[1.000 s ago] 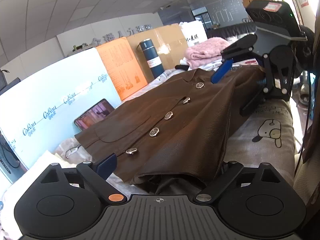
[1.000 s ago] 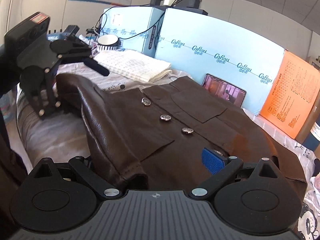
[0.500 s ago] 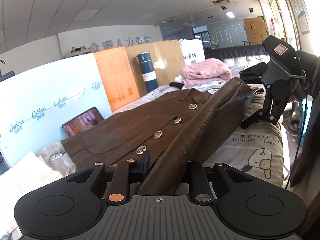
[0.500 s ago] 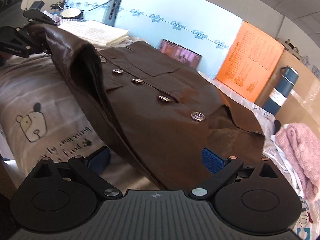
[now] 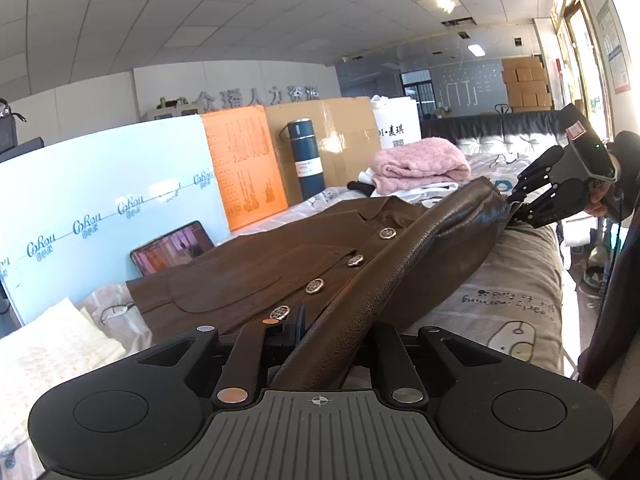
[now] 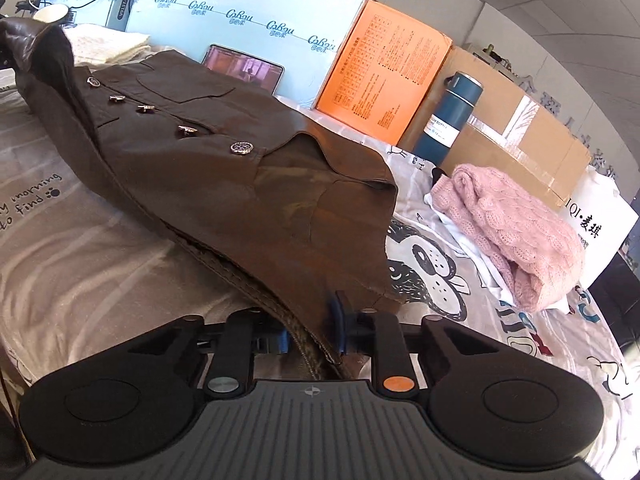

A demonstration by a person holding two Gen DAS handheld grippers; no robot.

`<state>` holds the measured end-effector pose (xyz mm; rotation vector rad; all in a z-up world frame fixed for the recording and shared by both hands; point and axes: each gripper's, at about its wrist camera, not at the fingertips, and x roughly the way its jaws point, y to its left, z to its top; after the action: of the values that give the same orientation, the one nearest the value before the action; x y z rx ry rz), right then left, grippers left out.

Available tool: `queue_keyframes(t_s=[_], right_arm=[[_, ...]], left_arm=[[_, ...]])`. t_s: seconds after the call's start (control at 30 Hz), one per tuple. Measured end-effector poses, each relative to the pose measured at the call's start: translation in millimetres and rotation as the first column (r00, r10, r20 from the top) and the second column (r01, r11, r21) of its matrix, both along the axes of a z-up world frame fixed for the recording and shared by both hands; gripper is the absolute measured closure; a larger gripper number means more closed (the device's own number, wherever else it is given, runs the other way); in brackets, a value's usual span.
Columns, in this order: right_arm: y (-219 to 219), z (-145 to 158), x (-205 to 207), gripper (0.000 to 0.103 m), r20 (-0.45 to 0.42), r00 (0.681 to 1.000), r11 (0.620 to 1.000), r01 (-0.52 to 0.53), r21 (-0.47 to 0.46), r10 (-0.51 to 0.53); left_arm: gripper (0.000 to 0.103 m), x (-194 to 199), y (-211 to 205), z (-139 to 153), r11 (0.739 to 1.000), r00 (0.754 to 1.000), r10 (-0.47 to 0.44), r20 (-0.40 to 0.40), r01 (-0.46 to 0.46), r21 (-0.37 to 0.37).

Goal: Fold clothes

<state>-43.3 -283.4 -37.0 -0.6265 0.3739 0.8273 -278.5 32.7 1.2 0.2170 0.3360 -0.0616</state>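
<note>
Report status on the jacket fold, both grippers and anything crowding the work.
Left gripper and right gripper just closed, both clamped on the brown jacket edge. Jacket lies buttoned on the bed. Pink sweater beside the collar, apart.

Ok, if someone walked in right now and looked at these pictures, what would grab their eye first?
Probably the brown leather jacket with metal buttons, spread across the cartoon-print bedsheet, its near sleeve pulled taut between the left gripper and the right gripper, both clamped on it. Next, the bright orange box and dark blue flask standing behind it, and the folded pink sweater lying beside the collar.
</note>
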Motion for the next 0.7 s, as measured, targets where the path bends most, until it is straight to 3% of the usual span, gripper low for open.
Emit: queue_keyframes(t_s=[0.13, 0.3, 0.5, 0.7], right_arm=[[-8, 2, -5, 0.095, -0.025, 1.0, 0.999, 0.001, 0.043, 0.0], [-17, 6, -8, 0.096, -0.037, 0.999, 0.997, -0.003, 0.083, 0.006], [-16, 26, 14, 0.096, -0.051, 0.997, 0.976, -0.043, 0.212, 0.055], [-1, 52, 57, 0.095, -0.032, 0.995, 0.923, -0.074, 0.378, 0.093]], left_arm=[[0.097, -14, -9, -2, 0.999, 1.0, -0.014, -0.012, 0.014, -0.04], [0.097, -16, -12, -1, 0.999, 1.0, 0.004, 0.007, -0.004, -0.041], [0.096, 12, 11, 21, 0.999, 0.995, 0.042, 0.091, -0.04, -0.028], [0.095, 58, 50, 44, 0.997, 0.99, 0.061, 0.128, -0.054, -0.055]])
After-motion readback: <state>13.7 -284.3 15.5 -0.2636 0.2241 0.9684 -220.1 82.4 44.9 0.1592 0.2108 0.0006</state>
